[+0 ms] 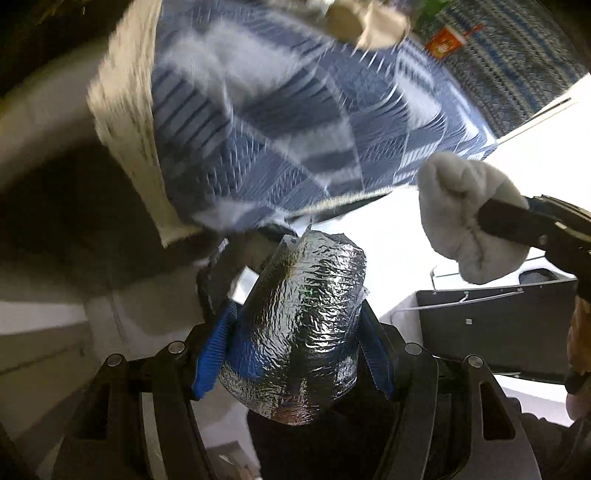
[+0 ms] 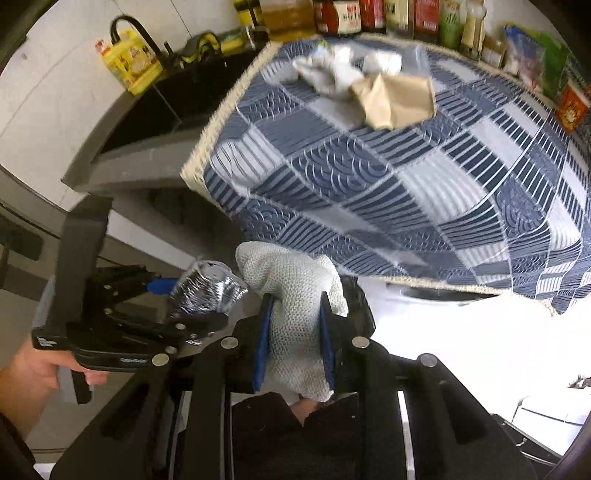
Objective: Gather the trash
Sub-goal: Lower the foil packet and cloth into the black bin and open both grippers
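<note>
Carrying two pieces of trash at once, by the look of it, off the near edge of the counter and toward a bin not clearly seen. Farthest left in the right wrist view: a yellow plastic oil jug point(image 2: 127, 61) beside a dark sunken sink point(image 2: 177, 99). Next, the left gripper point(image 1: 295, 332), blue-padded fingers point(image 1: 212, 354) clamped on a crinkled silver foil wrapper rolled into a stubby cylinder point(image 1: 303, 321), held in the air below the cloth's edge. Beside it, nearly touching in the right wrist view, the right gripper point(image 2: 295, 343), closed on a white knitted cloth wad point(image 2: 295, 295), also airborne. Above both, a blue-and-white patterned tablecloth with a beige fringe point(image 2: 369, 177), on which lie at the far end a crumpled white tissue heap point(image 2: 328, 74) and a tan paper bag scrap point(image 2: 395, 99), touching each other. Behind those, a row of sauce bottles point(image 2: 369, 14); to the right, an orange carton point(image 2: 570, 107). Low right in the left wrist view, a dark open-topped box point(image 1: 495, 325), possibly the bin, though hard to tell.

Judged step: transport of the held pair, drop not yet made. Next move calls for locating the receptacle, bringing each load over its opening, then parting the fingers one gripper at a time so that foil and cloth fall clear. After that, returning for tissue and paper.
</note>
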`<control>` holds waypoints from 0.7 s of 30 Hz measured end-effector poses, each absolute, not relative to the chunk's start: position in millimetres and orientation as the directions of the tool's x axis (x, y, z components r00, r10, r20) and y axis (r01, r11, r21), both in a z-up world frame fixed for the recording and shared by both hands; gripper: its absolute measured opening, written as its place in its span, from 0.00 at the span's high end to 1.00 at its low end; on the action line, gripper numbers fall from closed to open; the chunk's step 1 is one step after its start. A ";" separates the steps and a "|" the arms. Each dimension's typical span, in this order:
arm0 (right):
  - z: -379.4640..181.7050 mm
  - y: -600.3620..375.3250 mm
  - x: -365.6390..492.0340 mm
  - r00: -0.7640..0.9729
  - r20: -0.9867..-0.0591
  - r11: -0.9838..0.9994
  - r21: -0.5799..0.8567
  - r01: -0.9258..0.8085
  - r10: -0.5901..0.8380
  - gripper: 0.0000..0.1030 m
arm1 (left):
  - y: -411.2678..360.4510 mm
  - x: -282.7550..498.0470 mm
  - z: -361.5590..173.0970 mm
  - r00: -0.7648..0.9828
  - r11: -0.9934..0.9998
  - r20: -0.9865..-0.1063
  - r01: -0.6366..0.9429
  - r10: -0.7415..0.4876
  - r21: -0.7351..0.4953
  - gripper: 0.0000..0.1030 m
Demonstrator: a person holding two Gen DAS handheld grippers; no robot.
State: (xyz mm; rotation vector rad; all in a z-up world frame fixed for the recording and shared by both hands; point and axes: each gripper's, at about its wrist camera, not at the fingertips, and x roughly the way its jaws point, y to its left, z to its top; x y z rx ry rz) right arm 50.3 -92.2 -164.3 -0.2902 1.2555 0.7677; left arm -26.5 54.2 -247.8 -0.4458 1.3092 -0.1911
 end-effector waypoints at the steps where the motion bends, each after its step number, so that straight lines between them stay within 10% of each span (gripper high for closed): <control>1: -170.4 -91.8 51.2 0.095 -0.932 0.726 0.206 -0.657 0.351 0.76 | 53.1 -26.5 -256.2 0.246 0.895 -0.886 -0.121 -0.393 -0.430 0.38; 21: -336.8 -104.8 97.8 -0.110 -0.951 0.800 0.303 -0.518 0.289 0.76 | 27.7 -17.1 -415.4 0.067 0.840 -0.900 -0.337 -0.430 -0.426 0.38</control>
